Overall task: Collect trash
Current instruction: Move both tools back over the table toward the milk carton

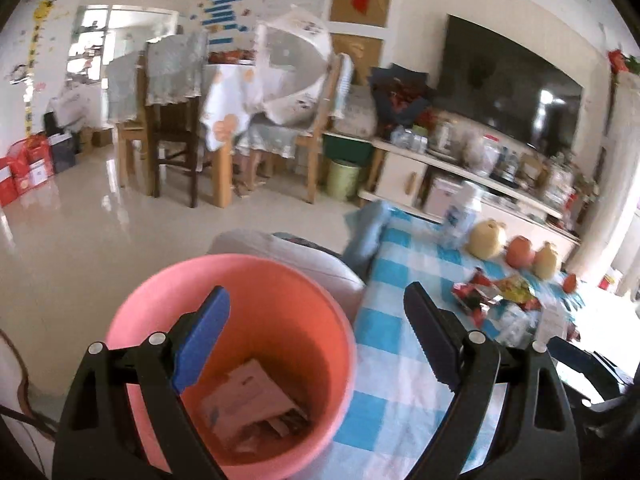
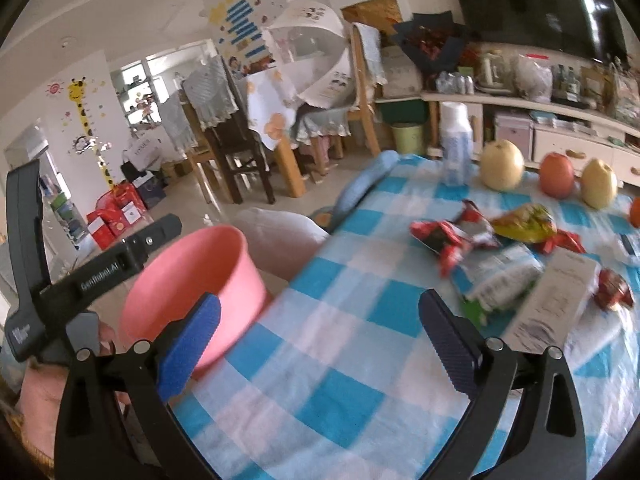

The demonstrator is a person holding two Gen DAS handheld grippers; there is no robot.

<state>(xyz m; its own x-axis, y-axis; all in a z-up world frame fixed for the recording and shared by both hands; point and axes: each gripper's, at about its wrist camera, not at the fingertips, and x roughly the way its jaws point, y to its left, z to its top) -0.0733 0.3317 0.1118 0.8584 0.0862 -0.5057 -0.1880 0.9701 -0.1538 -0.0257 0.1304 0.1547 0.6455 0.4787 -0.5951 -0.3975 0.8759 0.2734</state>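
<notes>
at far left, a pink bucket (image 1: 240,360) sits beside the edge of the blue and white checked tabletop (image 2: 320,360), with paper scraps (image 1: 252,400) in its bottom. the left gripper (image 1: 316,340) hangs over the bucket, jaws wide and empty. further right, the right gripper (image 2: 320,344) hovers above the cloth, jaws wide, empty. beyond it lie snack wrappers (image 2: 452,236) and a white carton (image 2: 552,300), with fruit (image 2: 502,164) behind them.

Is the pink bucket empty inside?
No, the bucket already has a pale carton and some other scraps lying at its bottom.
</notes>
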